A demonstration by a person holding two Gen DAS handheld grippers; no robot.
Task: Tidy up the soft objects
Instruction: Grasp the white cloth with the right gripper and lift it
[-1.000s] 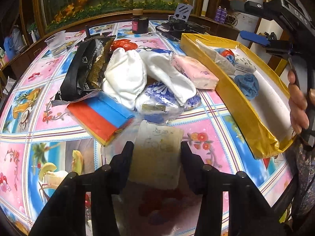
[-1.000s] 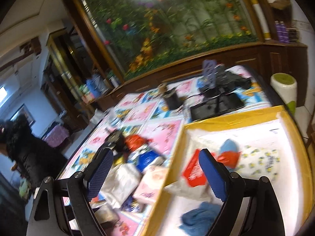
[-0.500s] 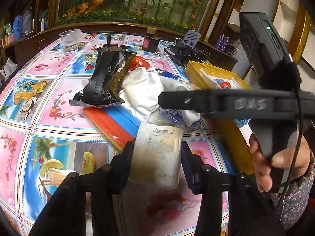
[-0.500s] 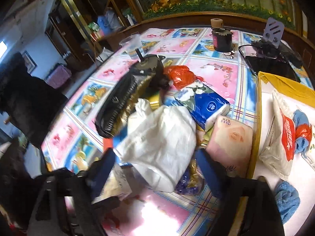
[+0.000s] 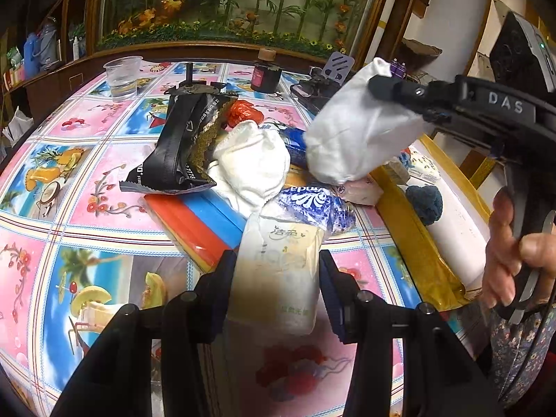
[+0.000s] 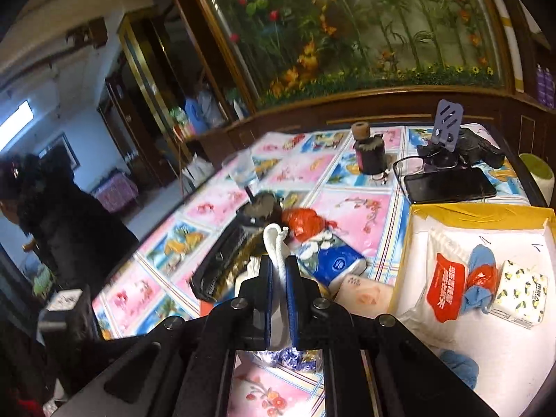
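My left gripper (image 5: 276, 260) is shut on a pale tissue pack (image 5: 278, 271) held over the near table. My right gripper (image 6: 279, 264) is shut on a white cloth (image 5: 358, 132); its edge shows between the pads in the right wrist view (image 6: 276, 246), lifted above the pile. The pile holds another white cloth (image 5: 253, 163), a blue-patterned tissue pack (image 5: 312, 205), a pink pack (image 5: 361, 191) and a blue tissue pack (image 6: 333, 260). The yellow box (image 6: 483, 215) at the right holds a red-labelled wipes pack (image 6: 444, 292), blue cloths (image 6: 481, 267) and a lemon-print tissue pack (image 6: 519, 293).
A black snack bag (image 5: 184, 149), a red-and-blue packet (image 5: 198, 219) and a red bag (image 5: 243, 114) lie in the pile. A plastic cup (image 5: 121, 76), a dark jar (image 5: 266, 73), glasses and a phone (image 6: 448, 184) stand at the back. A person in black (image 6: 52, 215) stands at left.
My right gripper came down onto the pile, shut on the white cloth and lifted it up toward the box side. My left gripper still holds the tissue pack.
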